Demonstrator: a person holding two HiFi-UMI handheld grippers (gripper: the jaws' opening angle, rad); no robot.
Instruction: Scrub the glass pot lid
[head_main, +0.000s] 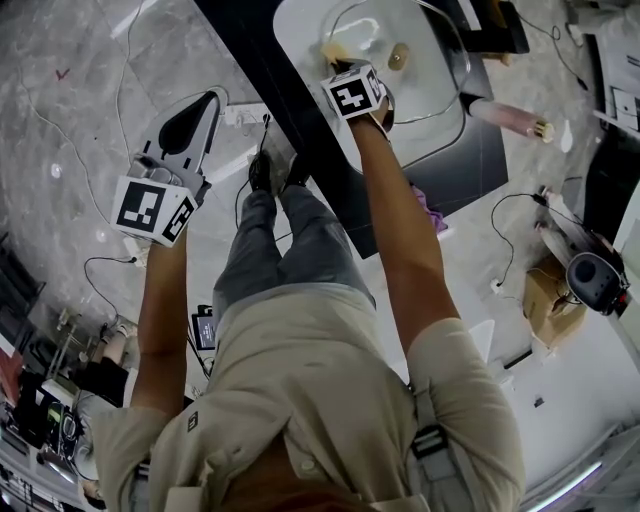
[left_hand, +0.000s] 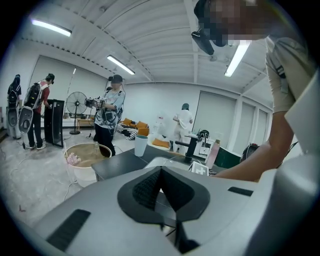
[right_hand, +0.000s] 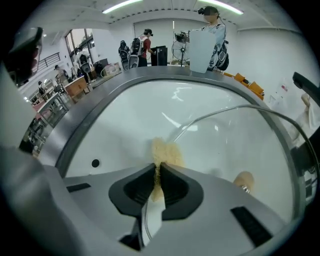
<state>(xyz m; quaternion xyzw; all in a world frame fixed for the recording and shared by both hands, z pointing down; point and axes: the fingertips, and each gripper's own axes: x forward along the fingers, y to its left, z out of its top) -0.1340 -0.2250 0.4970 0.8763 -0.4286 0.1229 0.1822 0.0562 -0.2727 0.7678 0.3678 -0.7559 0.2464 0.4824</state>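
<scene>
The glass pot lid (head_main: 445, 60) lies in the white sink (head_main: 300, 30), its wooden knob (head_main: 398, 57) to the right of my right gripper (head_main: 345, 65). In the right gripper view my right gripper (right_hand: 157, 167) is shut on a yellow sponge (right_hand: 164, 154), which rests against the lid's rim (right_hand: 240, 107); the knob (right_hand: 243, 180) shows at lower right. The sponge (head_main: 335, 50) pokes out past the marker cube. My left gripper (head_main: 208, 102) hangs over the floor, left of the counter, and holds nothing. In its own view the left gripper (left_hand: 160, 187) looks shut and empty.
A black counter (head_main: 300, 130) surrounds the sink. A pink bottle (head_main: 505, 117) lies at the counter's right end. Cables (head_main: 100, 270) run across the floor. A cup (left_hand: 141, 145) stands on the counter, a bucket (left_hand: 82, 160) beside it. Several people (left_hand: 111, 115) stand further back.
</scene>
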